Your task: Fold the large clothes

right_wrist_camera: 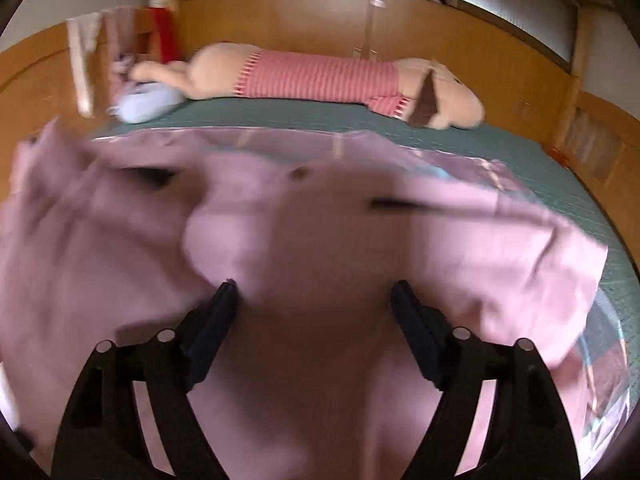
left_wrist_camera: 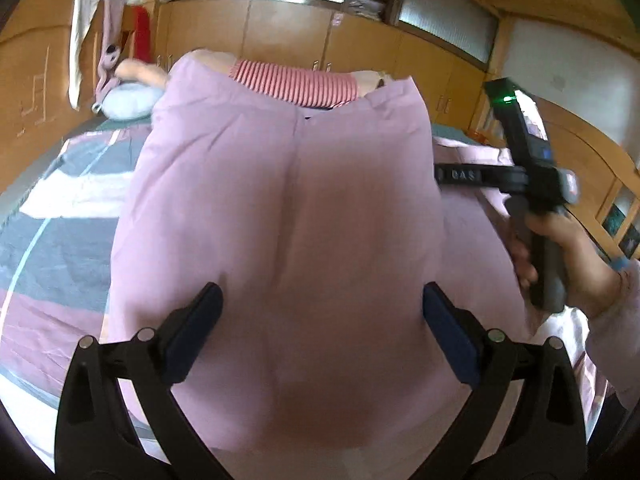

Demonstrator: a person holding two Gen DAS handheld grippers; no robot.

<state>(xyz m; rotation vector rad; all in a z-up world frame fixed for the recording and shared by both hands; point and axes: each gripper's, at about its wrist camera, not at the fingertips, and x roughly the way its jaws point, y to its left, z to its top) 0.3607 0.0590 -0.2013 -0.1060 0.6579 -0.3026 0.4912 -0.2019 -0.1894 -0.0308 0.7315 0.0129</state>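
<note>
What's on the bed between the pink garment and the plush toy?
Bare green bedcover only, between the garment and the toy; right wrist view.

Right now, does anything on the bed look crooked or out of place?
Yes. The pink garment lies rumpled and askew, its left side bunched in uneven folds rather than flat. The plush toy and blue bundle at the far edge look undisturbed.

Soft daylight, motion blur, fisheye edges
</note>
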